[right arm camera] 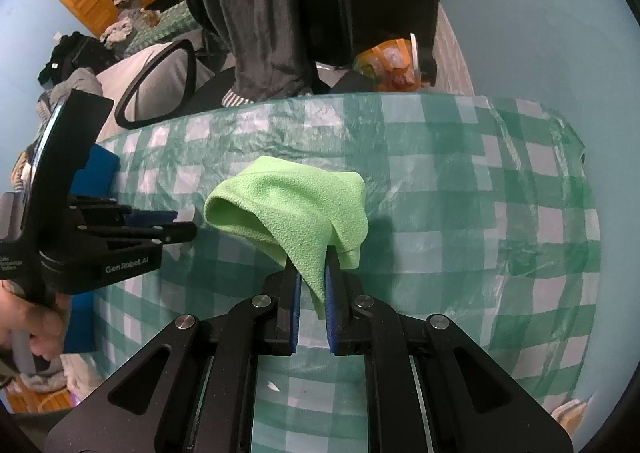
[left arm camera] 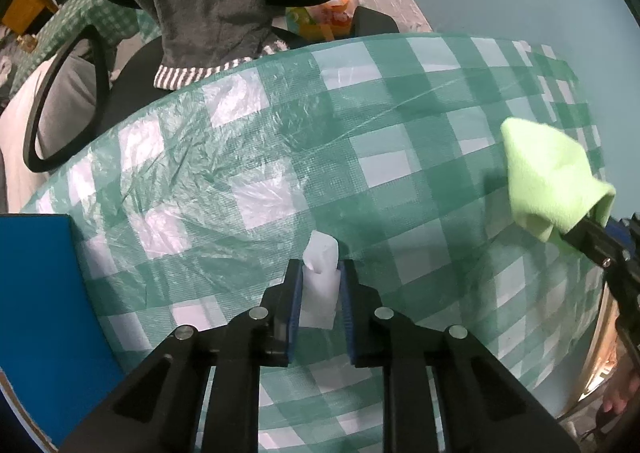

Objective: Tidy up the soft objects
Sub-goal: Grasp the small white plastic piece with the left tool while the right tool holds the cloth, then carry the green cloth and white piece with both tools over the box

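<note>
With the left tongs (left arm camera: 320, 273) clenched on the white tissue (left arm camera: 319, 277) and the right tongs (right arm camera: 312, 273) gripping the green cloth (right arm camera: 292, 209), we should lift the tissue straight off the tabletop (left arm camera: 400, 141).

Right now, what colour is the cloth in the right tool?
Light green cloth; the right wrist view shows it best.

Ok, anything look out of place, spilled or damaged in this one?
Nothing spilled or damaged. The plastic checked table cover is wrinkled, and a small pale scrap lies loose on it near the right tool. The green cloth hangs bunched from that tool.
</note>
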`<move>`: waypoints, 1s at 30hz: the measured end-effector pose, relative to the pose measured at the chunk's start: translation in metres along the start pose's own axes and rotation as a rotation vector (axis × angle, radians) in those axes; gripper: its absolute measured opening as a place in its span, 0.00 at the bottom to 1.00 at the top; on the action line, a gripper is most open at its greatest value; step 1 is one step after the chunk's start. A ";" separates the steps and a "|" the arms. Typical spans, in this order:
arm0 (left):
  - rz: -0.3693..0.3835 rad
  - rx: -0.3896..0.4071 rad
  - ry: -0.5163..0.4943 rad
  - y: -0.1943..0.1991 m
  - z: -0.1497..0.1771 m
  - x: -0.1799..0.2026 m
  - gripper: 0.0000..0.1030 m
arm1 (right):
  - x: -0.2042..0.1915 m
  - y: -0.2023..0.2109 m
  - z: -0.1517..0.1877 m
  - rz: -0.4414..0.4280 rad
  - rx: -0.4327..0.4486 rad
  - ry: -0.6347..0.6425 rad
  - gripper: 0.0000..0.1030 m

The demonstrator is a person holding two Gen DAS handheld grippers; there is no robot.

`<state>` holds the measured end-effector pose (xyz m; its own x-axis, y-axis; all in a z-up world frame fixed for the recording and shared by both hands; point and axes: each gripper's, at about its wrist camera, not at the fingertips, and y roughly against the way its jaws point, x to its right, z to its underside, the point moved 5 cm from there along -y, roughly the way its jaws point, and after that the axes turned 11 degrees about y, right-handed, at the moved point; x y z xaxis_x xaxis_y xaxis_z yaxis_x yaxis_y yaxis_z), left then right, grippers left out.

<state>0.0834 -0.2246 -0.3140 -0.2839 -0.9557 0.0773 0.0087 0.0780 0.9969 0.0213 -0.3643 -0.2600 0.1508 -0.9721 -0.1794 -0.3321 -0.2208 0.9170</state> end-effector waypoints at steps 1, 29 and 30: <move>0.001 0.001 -0.001 0.000 0.001 0.000 0.16 | -0.001 0.001 -0.001 -0.001 0.003 0.002 0.10; 0.095 0.124 0.121 0.092 0.042 -0.031 0.16 | -0.042 0.057 -0.029 -0.035 0.110 0.088 0.10; 0.095 0.129 0.124 0.094 0.042 -0.032 0.16 | -0.044 0.059 -0.030 -0.038 0.114 0.092 0.10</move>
<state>0.0531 -0.1748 -0.2232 -0.1676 -0.9693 0.1800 -0.0951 0.1977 0.9756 0.0229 -0.3320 -0.1875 0.2479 -0.9529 -0.1748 -0.4274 -0.2694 0.8630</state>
